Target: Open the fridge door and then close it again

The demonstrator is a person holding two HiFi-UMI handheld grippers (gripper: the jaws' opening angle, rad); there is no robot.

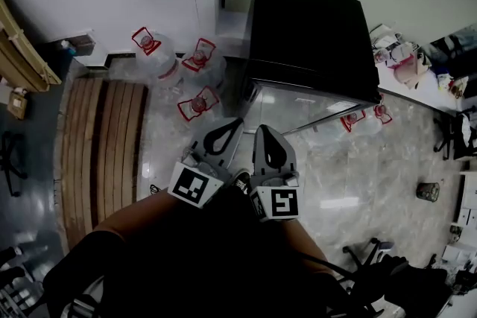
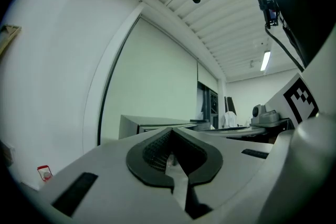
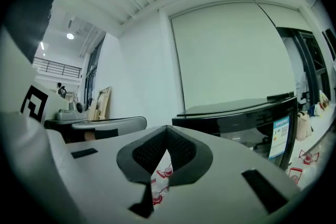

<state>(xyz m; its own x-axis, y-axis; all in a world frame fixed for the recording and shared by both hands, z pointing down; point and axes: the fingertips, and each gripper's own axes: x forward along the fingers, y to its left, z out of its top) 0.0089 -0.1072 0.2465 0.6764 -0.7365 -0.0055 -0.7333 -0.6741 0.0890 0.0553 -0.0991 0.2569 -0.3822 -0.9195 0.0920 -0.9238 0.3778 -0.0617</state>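
A black fridge [image 1: 309, 30] stands on the floor ahead of me, its glass door [image 1: 302, 109] facing me and lying flat against the cabinet. Both grippers hang side by side near my body, a short way in front of the door and apart from it. My left gripper [image 1: 223, 127] is shut with nothing in it, and my right gripper [image 1: 266, 132] beside it is shut and empty too. In the left gripper view the left gripper [image 2: 172, 136] points past the fridge [image 2: 157, 123]. Beyond the right gripper [image 3: 167, 135] the fridge [image 3: 247, 113] shows with a label on its door.
Three large water bottles with red handles [image 1: 195, 104] stand on the floor left of the fridge. A slatted wooden bench [image 1: 104, 145] lies further left. A cluttered table [image 1: 406, 54] is at the right, and a chair base [image 1: 376, 257] at the lower right.
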